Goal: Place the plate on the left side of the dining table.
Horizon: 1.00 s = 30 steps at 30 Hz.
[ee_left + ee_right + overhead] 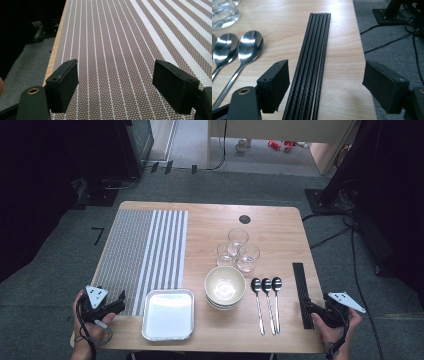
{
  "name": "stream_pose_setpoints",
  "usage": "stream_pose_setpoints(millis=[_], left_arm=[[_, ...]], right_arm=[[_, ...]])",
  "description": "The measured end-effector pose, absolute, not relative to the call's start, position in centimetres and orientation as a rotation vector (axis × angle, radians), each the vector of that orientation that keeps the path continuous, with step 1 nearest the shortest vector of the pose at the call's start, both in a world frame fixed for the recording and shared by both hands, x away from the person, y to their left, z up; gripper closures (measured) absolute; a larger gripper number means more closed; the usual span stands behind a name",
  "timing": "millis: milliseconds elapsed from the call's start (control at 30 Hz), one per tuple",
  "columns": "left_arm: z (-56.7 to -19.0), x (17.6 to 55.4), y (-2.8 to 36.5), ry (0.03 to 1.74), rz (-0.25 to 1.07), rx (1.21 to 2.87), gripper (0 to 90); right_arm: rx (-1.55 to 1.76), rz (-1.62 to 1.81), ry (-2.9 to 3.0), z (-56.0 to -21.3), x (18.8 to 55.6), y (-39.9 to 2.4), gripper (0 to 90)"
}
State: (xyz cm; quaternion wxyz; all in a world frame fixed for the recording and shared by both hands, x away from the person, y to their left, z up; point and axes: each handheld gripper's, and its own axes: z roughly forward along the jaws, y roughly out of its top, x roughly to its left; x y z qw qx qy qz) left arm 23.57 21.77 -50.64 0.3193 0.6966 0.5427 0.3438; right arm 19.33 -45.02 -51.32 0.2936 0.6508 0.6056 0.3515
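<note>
Evidently nothing is gripped yet: the left gripper [116, 85] over the striped placemat [130, 37] and the right gripper [325, 86] over the black chopsticks [312, 65] are both held wide; closing on the chopsticks is likely called for next.

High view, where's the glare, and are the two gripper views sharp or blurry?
High view: overhead light glares off the metal tray and inside the bowl; room edges fall dark. Left gripper view: placemat weave crisp nearby, softer farther off. Right gripper view: spoons mirror bright highlights, chopsticks sharp.

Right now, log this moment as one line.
left claw: open over striped placemat | right claw: open over black chopsticks | nothing held
</note>
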Motion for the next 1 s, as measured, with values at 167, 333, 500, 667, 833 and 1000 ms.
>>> stream_pose_setpoints(millis=[167,333,500,667,833,1000], left_arm=[[-50.2,23.5,22.0,1.457,0.906,1.804,20.5],[-49.5,23.2,22.0,1.441,0.865,1.785,21.5],[-49.2,22.8,21.2,1.404,0.838,1.795,24.0],[-48.8,22.5,20.8,1.383,0.828,1.798,24.6],[-48.5,22.3,20.1,1.37,0.81,1.798,25.2],[-48.4,22.1,19.4,1.35,0.798,1.821,25.4]], right_arm=[[1.742,0.936,1.576,-51.0,19.0,-45.2,25.0],[1.754,0.969,1.566,-50.1,18.7,-44.4,33.8],[1.74,1.066,1.594,-48.9,18.5,-43.1,40.2],[1.709,1.092,1.602,-48.1,18.5,-42.0,38.8],[1.684,1.09,1.652,-47.6,18.5,-40.1,39.3],[1.663,1.12,1.65,-47.0,18.2,-38.9,40.5]])
